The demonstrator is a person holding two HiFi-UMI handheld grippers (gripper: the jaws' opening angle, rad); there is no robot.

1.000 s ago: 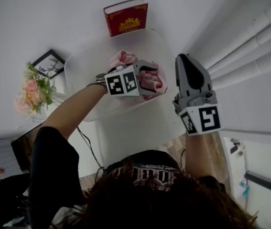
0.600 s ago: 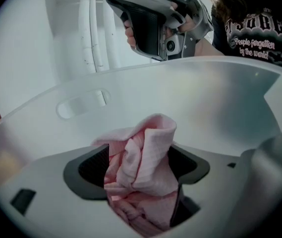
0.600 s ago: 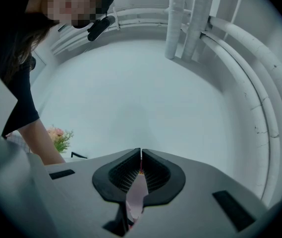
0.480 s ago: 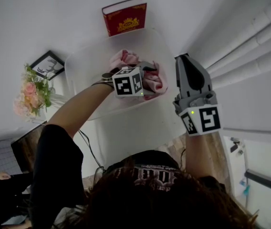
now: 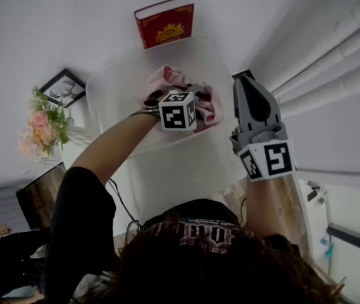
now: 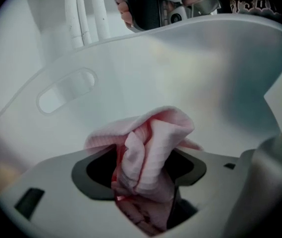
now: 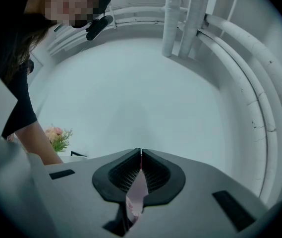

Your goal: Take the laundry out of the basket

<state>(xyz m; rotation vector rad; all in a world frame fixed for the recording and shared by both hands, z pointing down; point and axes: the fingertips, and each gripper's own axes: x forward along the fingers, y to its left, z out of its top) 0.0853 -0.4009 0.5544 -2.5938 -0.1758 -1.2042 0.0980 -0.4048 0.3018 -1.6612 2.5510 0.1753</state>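
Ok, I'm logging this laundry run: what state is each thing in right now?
left claw: open, just been closing, pink cloth between, not pinched.
right claw: shut on a pink scrap.
pink cloth: bunched, lying in the basket.
basket: upright, not yet emptied.
book: closed.

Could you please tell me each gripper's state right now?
Left gripper: open, jaws just been closing, pink laundry between them.
Right gripper: shut on a pink fabric sliver.
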